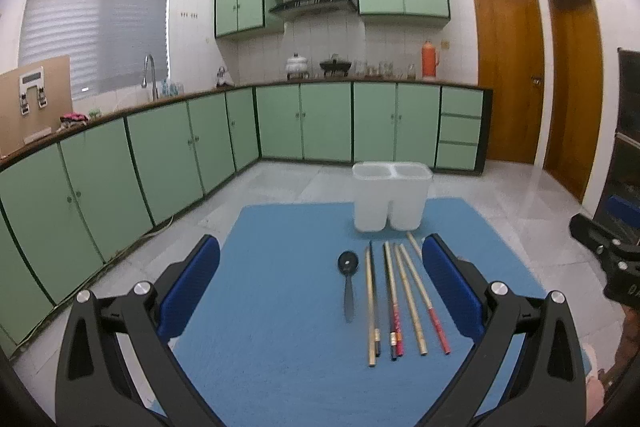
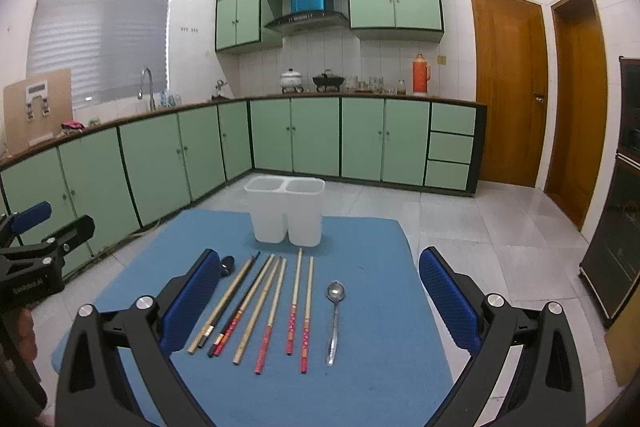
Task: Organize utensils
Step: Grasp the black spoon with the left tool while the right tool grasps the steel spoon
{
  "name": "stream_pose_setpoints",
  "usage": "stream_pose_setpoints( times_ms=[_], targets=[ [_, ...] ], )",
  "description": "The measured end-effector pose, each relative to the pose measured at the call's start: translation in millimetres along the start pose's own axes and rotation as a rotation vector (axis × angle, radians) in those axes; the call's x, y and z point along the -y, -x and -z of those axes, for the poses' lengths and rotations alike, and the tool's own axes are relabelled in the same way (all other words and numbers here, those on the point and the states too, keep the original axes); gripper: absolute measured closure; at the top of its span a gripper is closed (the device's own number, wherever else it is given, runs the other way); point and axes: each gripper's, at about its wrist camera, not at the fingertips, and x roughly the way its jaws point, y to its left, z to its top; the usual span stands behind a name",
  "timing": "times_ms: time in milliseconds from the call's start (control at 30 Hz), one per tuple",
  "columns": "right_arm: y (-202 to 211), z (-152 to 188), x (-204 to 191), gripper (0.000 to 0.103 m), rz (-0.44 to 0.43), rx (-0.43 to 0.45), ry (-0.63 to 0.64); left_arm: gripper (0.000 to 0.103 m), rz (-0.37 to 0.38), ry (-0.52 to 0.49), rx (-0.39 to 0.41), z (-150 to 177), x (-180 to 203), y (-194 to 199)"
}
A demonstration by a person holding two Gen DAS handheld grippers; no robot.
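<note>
Both grippers hover above the blue mat [image 2: 376, 379], nothing picked yet. My left gripper [image 1: 320, 283] has its blue pads spread wide with nothing between them; my right gripper [image 2: 320, 291] is the same, wide apart and bare.

The utensils lie in a row on the mat, long axes running away from me toward the white two-compartment holder [image 2: 286, 215], which stands upright at the far edge of the mat and looks bare inside as far as I can see. From the left: a black spoon [image 1: 347, 283], then the chopsticks [image 2: 272, 307], then a metal spoon [image 2: 334, 319] at the right end, bowl pointing to the holder.

Key relation: the metal spoon sits straight ahead between the right gripper's pads, so I judge the right arm nearer for it. The black spoon sits ahead of the left gripper, right of its centre line, so the left arm suits it. Handles point at me, so a grasp across the shaft needs no big wrist turn.

Hard to read: in the right view the black spoon is mostly hidden behind the left pad [image 2: 192, 303]. In the left view the right pad [image 1: 452, 287] covers the right-hand chopsticks and the metal spoon entirely. Some chopsticks touch or overlap; exact count unclear.
</note>
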Motion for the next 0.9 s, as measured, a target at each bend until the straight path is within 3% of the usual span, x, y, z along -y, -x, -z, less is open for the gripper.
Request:
stream_pose_setpoints(
  times_ms=[133, 333, 700, 900],
  targets=[
    [-31.5, 1.0, 2.7, 0.006, 0.014, -0.052, 0.006, 0.005, -0.009, -0.014, -0.068, 1.0, -6.1, -38.4],
    [-94.4, 6.4, 10.7, 0.014, 0.03, -0.17, 0.029, 0.005, -0.005, -0.046, -0.179, 4.5, -9.7, -106.7],
    [-218.6, 42.7, 21.6, 0.047, 0.0, -0.492, 0.007, 0.009, 0.025, -0.06, -0.413, 26.8, 8.3, -225.4],
    [-256.4, 59.4, 29.3, 0.052, -0.006, -0.603, -0.027, 0.012, 0.054, -0.041, -0.501, 38.1, 11.8, -264.4]
  ],
)
